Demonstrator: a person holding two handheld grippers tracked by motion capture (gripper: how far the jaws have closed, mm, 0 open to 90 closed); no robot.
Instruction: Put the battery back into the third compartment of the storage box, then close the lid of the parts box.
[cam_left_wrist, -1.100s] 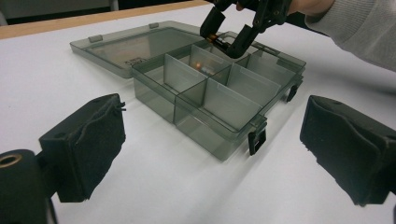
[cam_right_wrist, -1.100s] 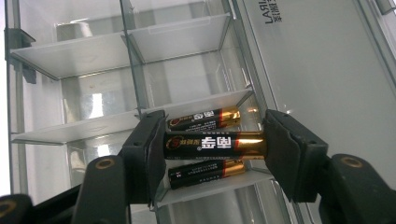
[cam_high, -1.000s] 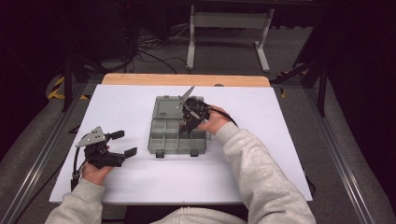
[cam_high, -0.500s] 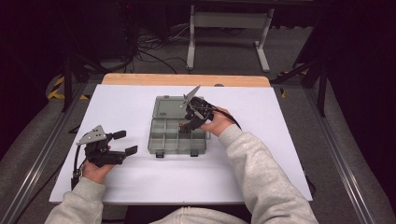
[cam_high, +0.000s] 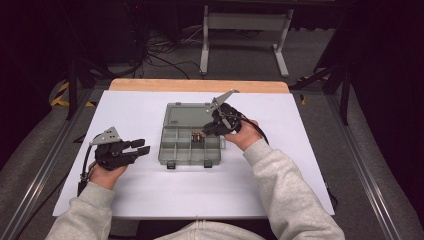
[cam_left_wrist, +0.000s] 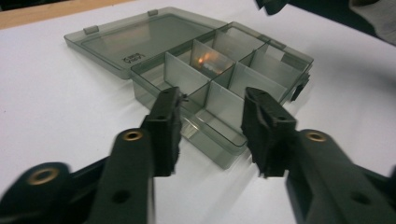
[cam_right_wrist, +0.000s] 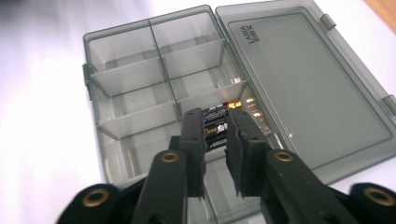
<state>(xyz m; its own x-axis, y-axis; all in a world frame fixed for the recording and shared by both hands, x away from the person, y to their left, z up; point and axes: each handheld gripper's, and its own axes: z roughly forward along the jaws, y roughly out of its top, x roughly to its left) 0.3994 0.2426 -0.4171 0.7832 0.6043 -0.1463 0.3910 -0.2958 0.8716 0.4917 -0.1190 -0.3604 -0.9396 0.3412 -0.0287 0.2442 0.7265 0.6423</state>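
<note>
The right gripper (cam_high: 212, 127) was held at the centre of the high view, over the right edge of the box (cam_high: 175, 150), its forearm entering from the lower right. Its jaws had just been closing and stood narrow; in the right gripper view the batteries (cam_right_wrist: 215, 125) showed through the slit between them, lying in a compartment beside the lid. Whether the pads pressed on the batteries could not be told.

The left gripper (cam_high: 142, 146) rested at the left of the high view, low over the surface (cam_high: 300, 165), pointing right toward the box and just short of it. Its jaws had just been closing, yet stood well apart with nothing between them; the box's near corner lay beyond the gap in the left gripper view.

The box sat open at mid-surface, its lid (cam_high: 185, 114) flat toward the top of the frame. The other compartments appeared empty. A metal stand (cam_high: 205, 45) stood beyond the surface's far edge.
</note>
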